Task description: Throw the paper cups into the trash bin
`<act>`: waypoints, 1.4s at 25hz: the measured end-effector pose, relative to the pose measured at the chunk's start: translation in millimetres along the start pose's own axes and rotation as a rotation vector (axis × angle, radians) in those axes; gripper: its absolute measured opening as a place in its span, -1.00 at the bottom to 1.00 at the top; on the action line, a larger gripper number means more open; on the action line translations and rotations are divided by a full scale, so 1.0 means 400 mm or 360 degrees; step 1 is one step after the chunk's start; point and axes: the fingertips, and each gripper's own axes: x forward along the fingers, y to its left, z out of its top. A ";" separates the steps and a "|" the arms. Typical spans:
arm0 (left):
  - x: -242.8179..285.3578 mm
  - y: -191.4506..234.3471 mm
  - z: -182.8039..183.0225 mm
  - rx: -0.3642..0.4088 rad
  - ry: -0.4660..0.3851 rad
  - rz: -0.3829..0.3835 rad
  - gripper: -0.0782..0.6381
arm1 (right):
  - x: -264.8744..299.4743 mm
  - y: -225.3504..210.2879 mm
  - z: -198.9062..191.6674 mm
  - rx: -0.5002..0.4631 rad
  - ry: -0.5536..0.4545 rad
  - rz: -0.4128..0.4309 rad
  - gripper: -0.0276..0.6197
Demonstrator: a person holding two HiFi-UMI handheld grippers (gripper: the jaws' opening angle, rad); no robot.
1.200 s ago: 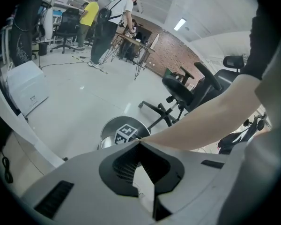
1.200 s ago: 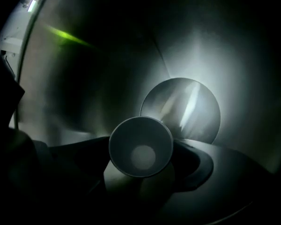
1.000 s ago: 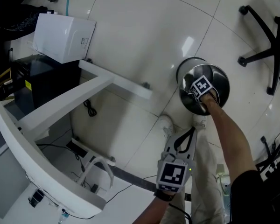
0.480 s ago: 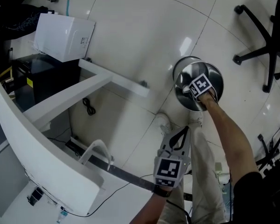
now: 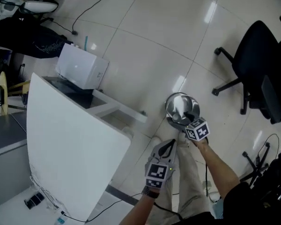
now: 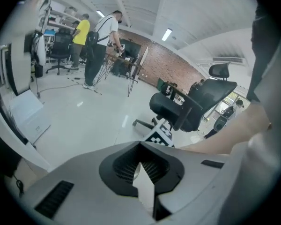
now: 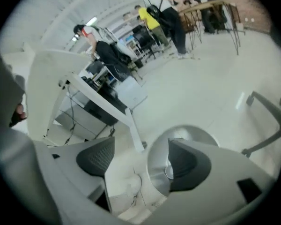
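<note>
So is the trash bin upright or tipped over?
Upright: the trash bin stands on the floor, its round top facing up.

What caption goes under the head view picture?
Empty right gripper, jaws open but just narrowing, above the round metal trash bin; left gripper shut nearby.

Glossy white tile floor [image 5: 145, 46] with glare spots. Large white table [image 5: 70, 144] fills the lower left of the head view. A white box [image 5: 82, 68] sits by the table's far corner. Black office chair [image 5: 255, 55] upper right, wheeled base visible. Black cable [image 5: 96, 3] trails across the floor at top. Left gripper view: two people [image 6: 105, 34] standing at a thin-legged desk [image 6: 126, 64], brick wall [image 6: 171, 67] behind.
</note>
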 end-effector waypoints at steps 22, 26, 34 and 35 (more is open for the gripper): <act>-0.905 -0.236 0.619 0.0326 -0.0845 0.0107 -0.78 | -1.046 1.004 0.657 -0.0699 -0.1221 0.0180 -0.63; -0.997 -0.262 0.693 0.0355 -0.1027 0.0106 -0.78 | -1.123 1.073 0.670 -0.0790 -0.1258 0.0157 -0.63; -1.016 -0.341 0.810 0.0485 -0.1121 -0.0005 -0.78 | -1.261 1.101 0.710 -0.0796 -0.1409 0.0103 -0.89; -1.007 -0.354 0.824 0.0502 -0.1131 -0.0021 -0.78 | -1.273 1.099 0.717 -0.0806 -0.1407 0.0103 -0.89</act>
